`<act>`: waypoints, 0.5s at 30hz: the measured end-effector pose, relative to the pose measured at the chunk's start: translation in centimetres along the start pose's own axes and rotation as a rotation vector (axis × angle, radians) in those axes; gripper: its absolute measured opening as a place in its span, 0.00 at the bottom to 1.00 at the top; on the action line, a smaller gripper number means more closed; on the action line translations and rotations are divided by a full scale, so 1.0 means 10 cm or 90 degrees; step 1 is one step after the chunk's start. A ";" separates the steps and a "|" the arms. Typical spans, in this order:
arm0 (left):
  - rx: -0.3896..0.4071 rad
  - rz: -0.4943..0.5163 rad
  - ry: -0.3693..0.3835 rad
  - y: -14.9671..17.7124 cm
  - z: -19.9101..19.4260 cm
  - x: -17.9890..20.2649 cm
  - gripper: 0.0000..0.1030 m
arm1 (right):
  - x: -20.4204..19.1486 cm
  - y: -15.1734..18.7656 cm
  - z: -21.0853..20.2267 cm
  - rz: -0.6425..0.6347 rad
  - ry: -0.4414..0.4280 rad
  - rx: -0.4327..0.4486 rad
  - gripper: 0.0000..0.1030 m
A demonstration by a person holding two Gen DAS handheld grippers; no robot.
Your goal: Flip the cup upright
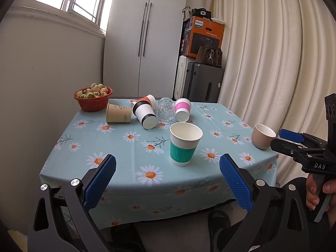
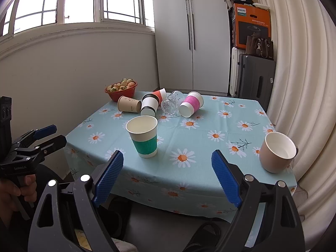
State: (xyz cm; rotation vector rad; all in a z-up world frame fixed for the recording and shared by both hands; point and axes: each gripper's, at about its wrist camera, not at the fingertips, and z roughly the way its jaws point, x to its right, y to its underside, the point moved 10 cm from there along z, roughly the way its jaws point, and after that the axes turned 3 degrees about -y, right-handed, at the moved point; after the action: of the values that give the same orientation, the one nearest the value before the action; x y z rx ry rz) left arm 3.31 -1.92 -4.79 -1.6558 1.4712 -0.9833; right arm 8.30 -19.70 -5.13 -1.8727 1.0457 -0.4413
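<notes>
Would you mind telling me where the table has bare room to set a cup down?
Free: the cloth between the green-banded cup and the beige mug, and the front-left corner. Crowded: the back row of tipped cups around the glass, beside the red bowl.

Daylit window [image 2: 79, 2] above grey wall. White wardrobe [image 2: 191, 35] at back. Cream curtain [image 1: 273, 52] on the right, suitcases [image 2: 254, 77] beside it.

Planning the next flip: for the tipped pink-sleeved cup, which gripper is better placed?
Probably the right gripper. The pink-sleeved cup lies on its side just right of the row's middle, the nearest tipped cup to that side. Both grippers hang off the table's near edge, jaws open, empty.
</notes>
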 end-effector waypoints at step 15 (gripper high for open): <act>-0.002 0.005 -0.001 0.01 0.01 0.02 0.94 | -0.05 0.01 0.01 -0.010 -0.001 -0.001 0.83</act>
State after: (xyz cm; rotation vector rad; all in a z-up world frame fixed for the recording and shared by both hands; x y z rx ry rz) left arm 3.33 -2.09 -4.91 -1.6518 1.4778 -0.9749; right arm 8.06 -19.23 -5.20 -1.8835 1.0312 -0.4492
